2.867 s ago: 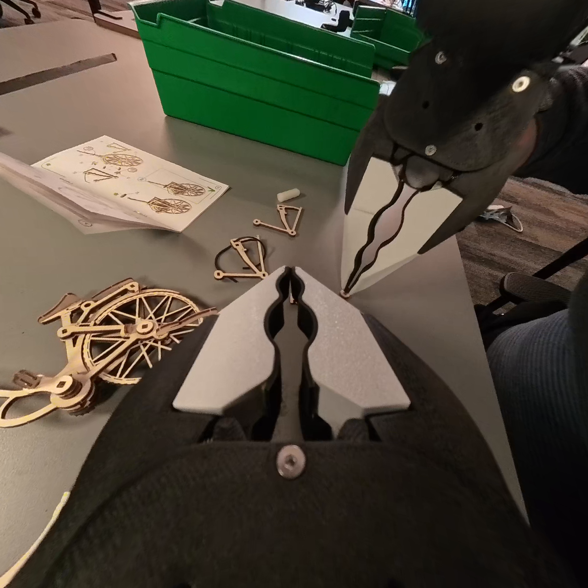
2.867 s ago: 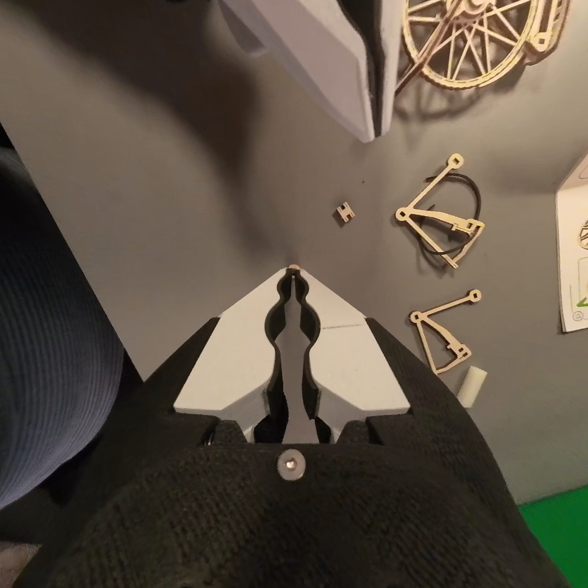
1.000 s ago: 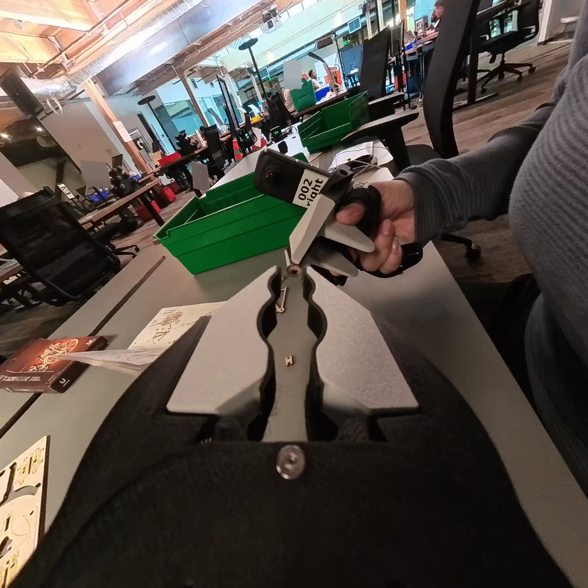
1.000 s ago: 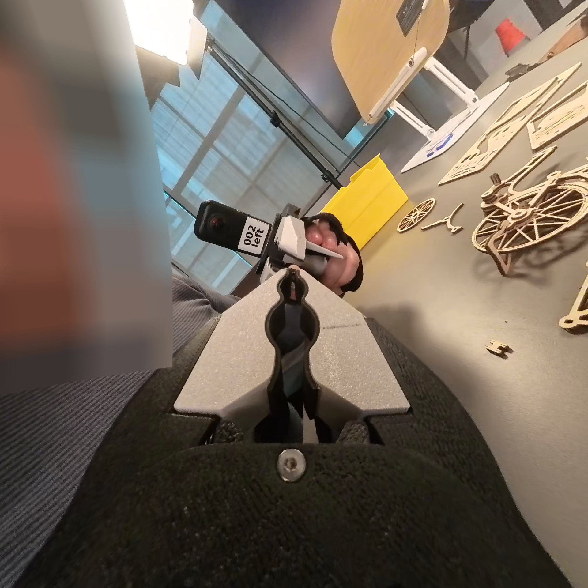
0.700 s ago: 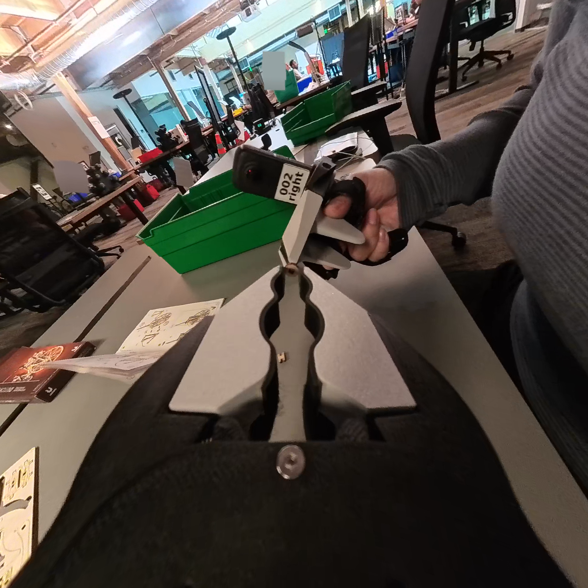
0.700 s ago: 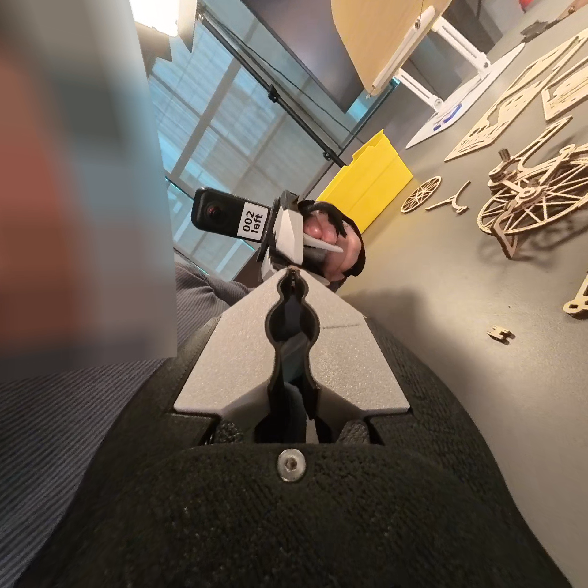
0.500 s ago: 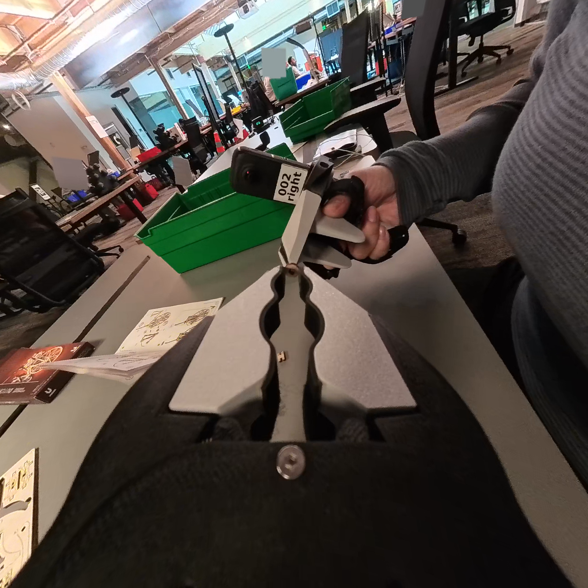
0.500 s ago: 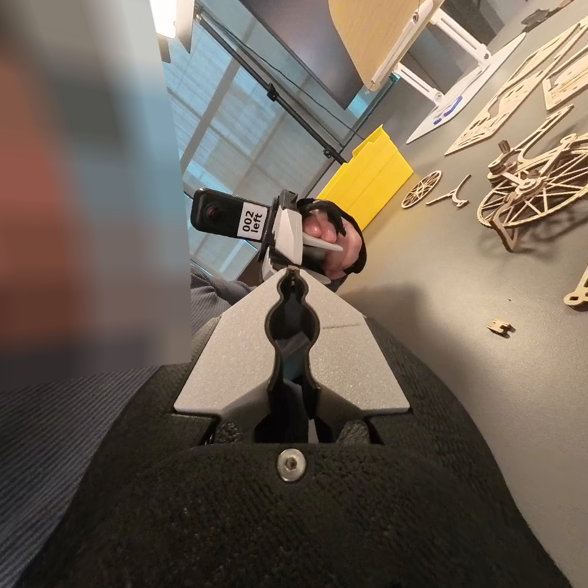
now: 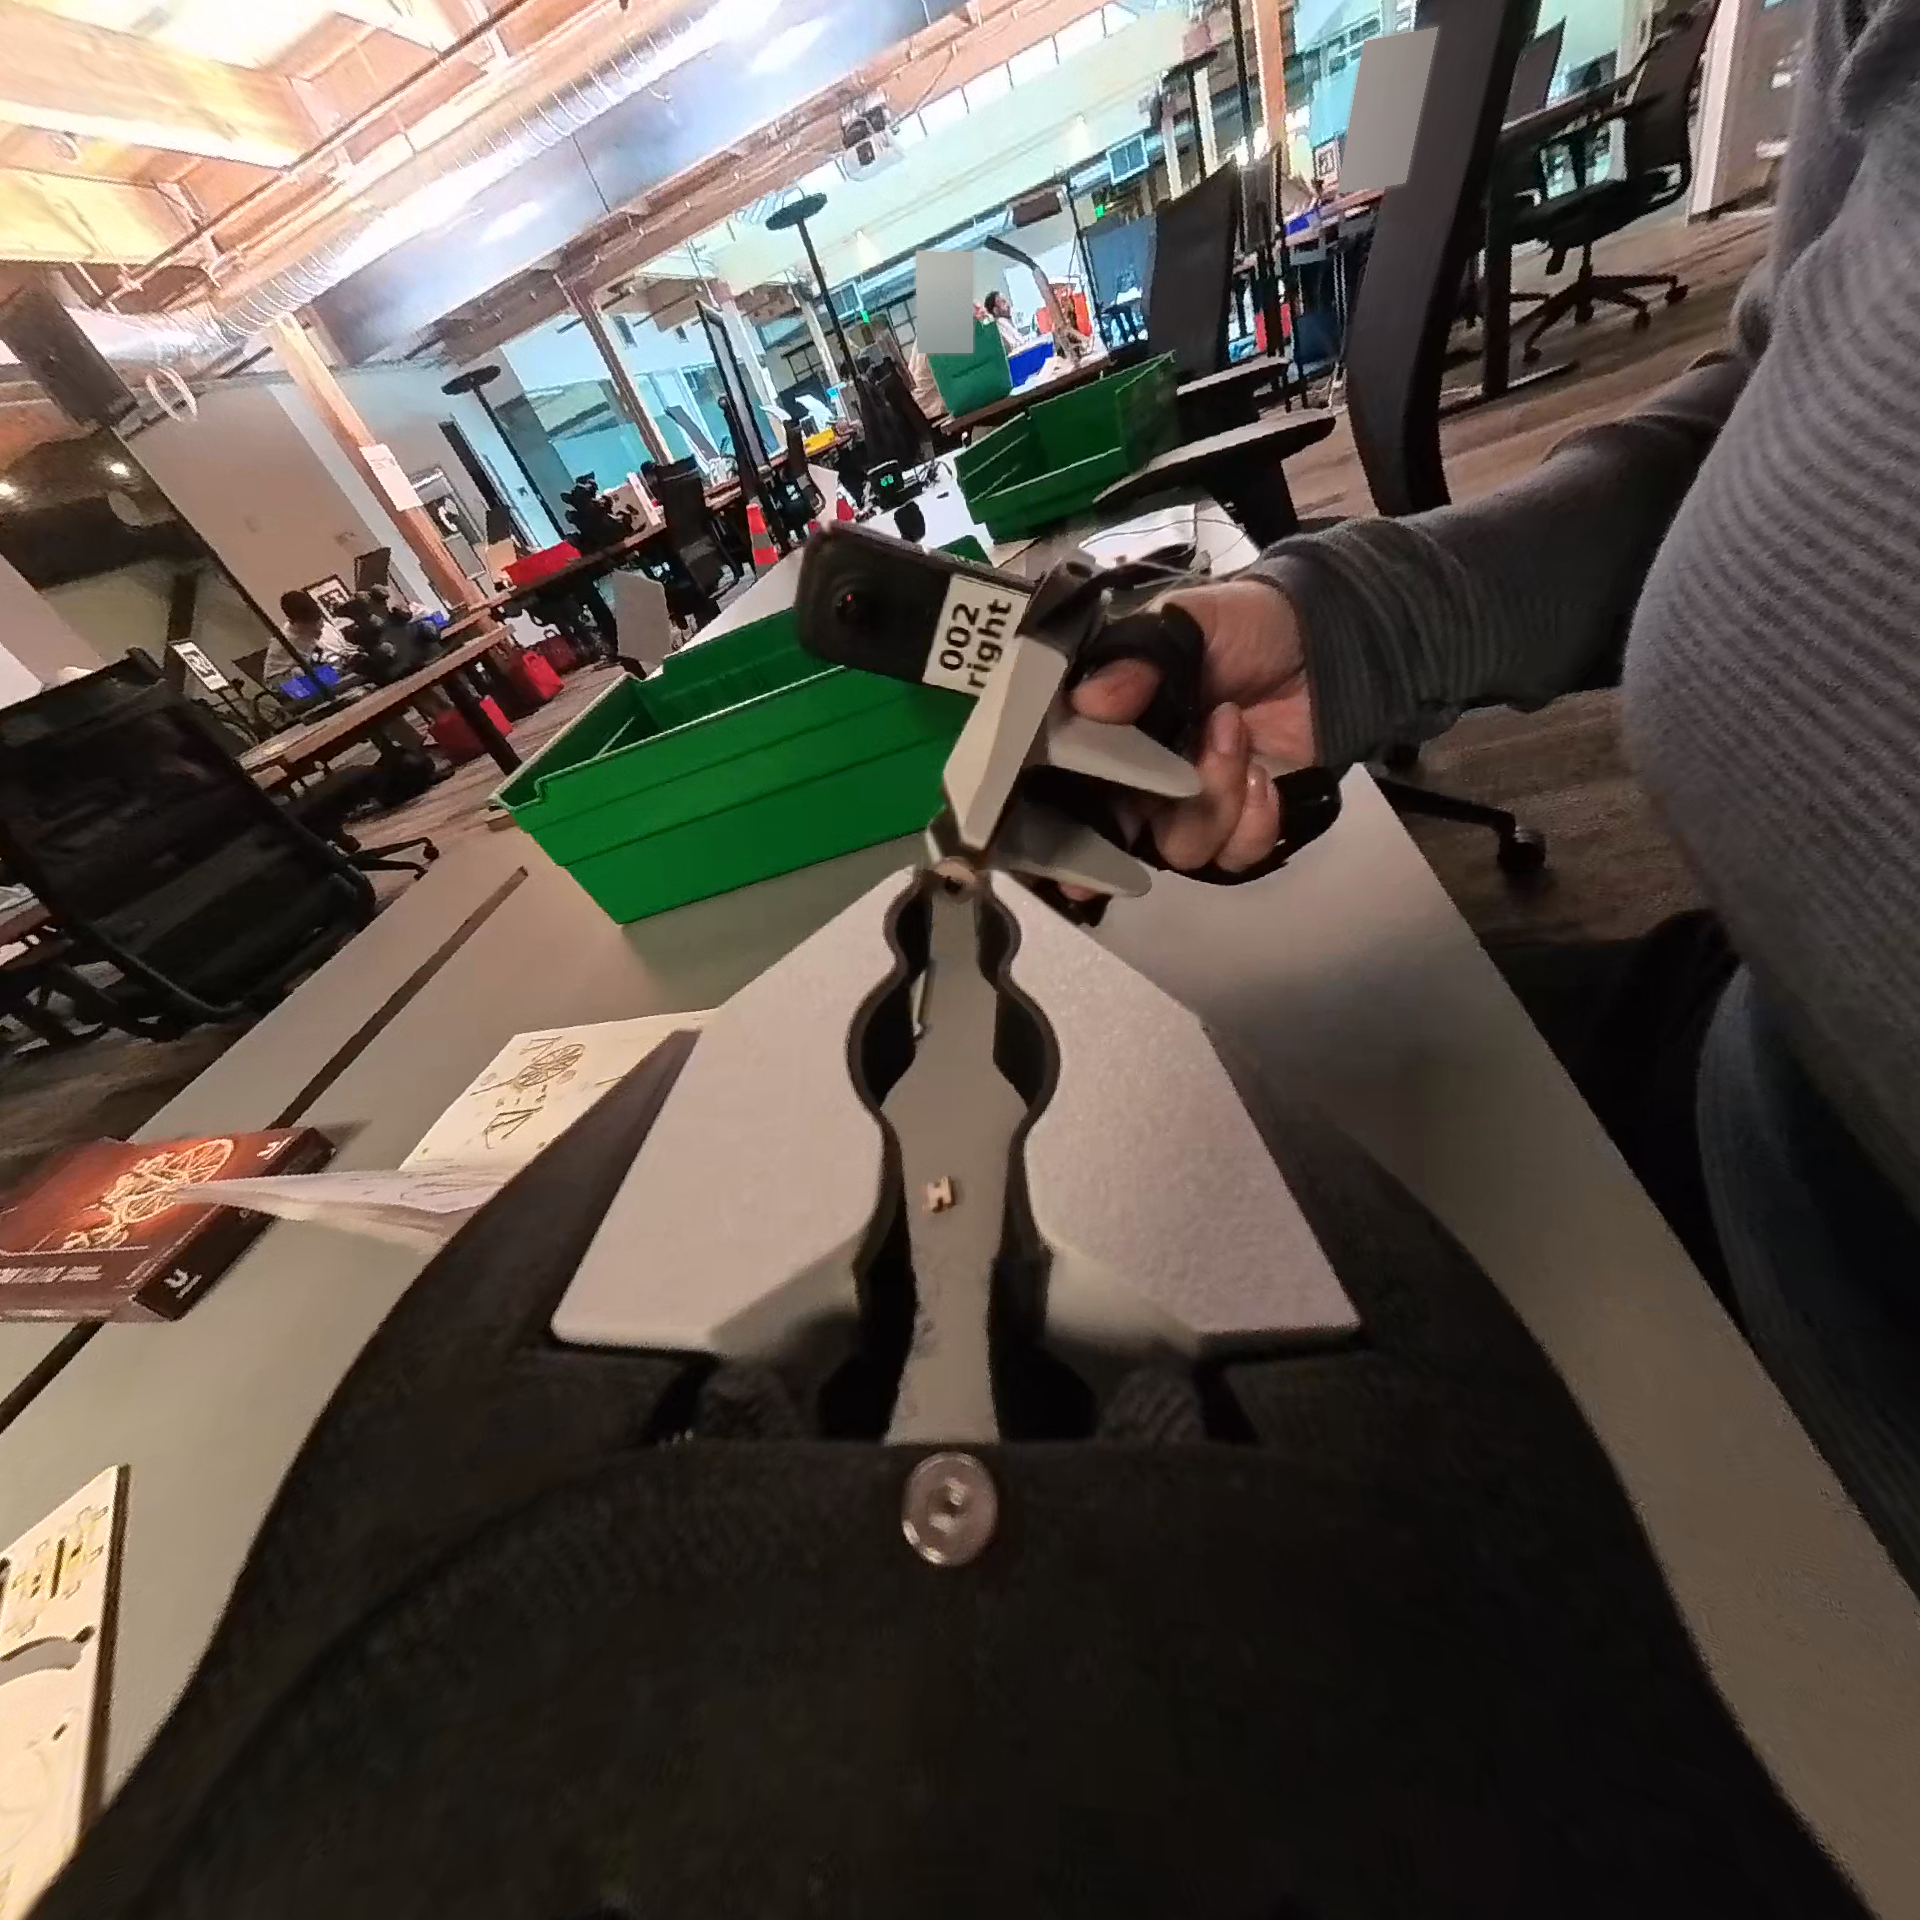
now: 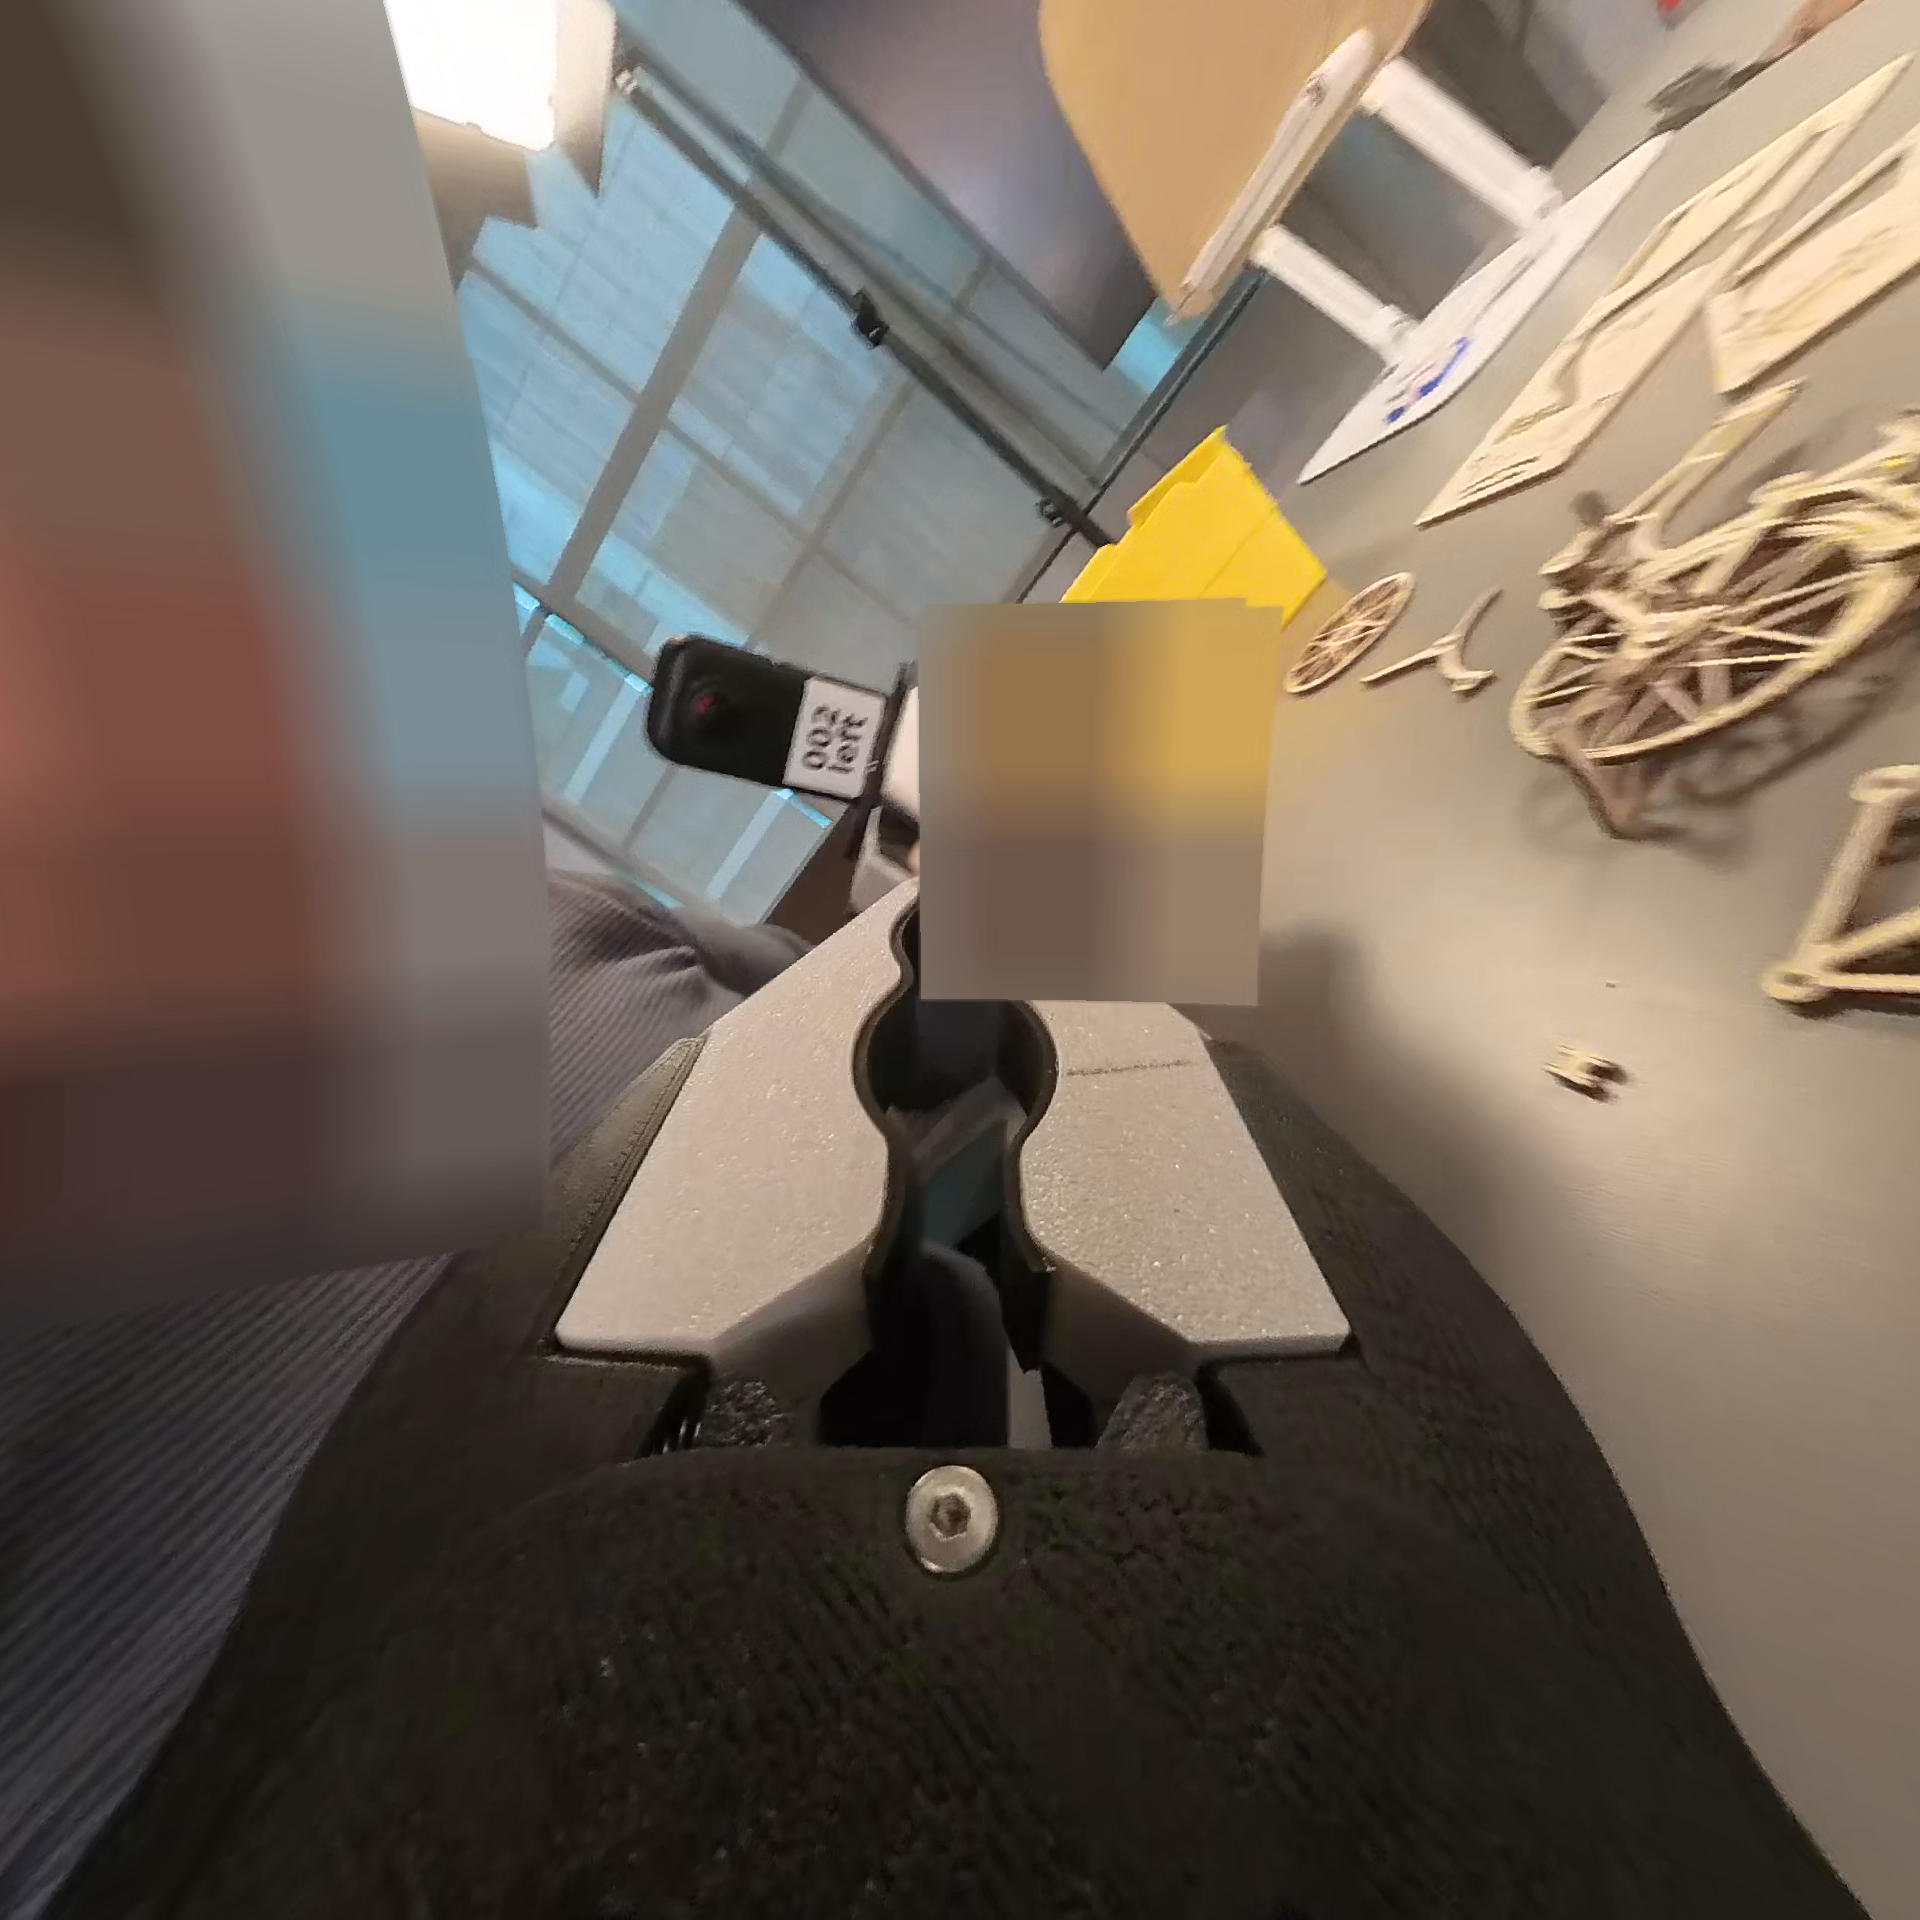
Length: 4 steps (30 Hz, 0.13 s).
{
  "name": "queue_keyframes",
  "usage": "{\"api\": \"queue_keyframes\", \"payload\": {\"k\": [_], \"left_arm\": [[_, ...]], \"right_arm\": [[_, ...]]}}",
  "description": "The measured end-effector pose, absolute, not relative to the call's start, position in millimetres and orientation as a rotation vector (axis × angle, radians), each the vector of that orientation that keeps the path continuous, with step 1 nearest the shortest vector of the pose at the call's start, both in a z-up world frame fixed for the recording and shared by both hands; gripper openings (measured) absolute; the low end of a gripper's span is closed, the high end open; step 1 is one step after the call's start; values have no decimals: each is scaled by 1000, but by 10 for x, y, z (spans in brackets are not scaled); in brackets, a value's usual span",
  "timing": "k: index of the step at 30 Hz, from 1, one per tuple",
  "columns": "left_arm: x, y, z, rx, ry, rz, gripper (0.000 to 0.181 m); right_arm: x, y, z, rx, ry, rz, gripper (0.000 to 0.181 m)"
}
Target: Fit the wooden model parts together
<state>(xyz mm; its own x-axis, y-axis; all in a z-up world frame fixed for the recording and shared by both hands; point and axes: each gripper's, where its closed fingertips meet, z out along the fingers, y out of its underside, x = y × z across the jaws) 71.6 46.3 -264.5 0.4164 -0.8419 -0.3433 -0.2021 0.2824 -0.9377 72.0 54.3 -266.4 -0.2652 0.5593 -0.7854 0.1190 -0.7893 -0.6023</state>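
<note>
My left gripper (image 9: 951, 883) is shut, with a tiny wooden part (image 9: 952, 875) pinched at its tips, held above the grey table (image 9: 1351, 1039). My right gripper (image 9: 964, 854) comes in from the upper right in a person's hand, is shut, and meets the left tip to tip at that part. In the right wrist view a mosaic patch hides my right fingertips; the fingers (image 10: 769, 1122) stand close together. A half-built wooden bicycle (image 10: 1714, 665) lies on the table. A small H-shaped piece (image 9: 940, 1195) lies loose below; it also shows in the right wrist view (image 10: 1584, 1070).
A green bin (image 9: 748, 769) stands at the back, with an instruction booklet (image 9: 540, 1081) and a dark box (image 9: 104, 1216) at left. A small wheel (image 10: 1351, 644), a forked piece (image 10: 1444, 655), a triangular frame (image 10: 1860, 914), part sheets (image 10: 1662, 312) and a yellow bin (image 10: 1216, 540) lie around.
Both grippers rose from the table and turned to face each other tip to tip. In the last half second they stay joined; the right wrist view shifts slightly and blurs.
</note>
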Motion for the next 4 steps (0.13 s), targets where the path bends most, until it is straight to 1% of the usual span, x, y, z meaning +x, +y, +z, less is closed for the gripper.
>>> {"api": "queue_keyframes", "payload": {"k": [1,4], "left_arm": [[718,461,-2647,-1241,1095,-568,7],[725,460,-2660,-1243,1101,-563,7]], "right_arm": [[709,523,-2653,-1687,-837,2139,6],[680,526,-2654,-1691,-830,2132,6]]}}
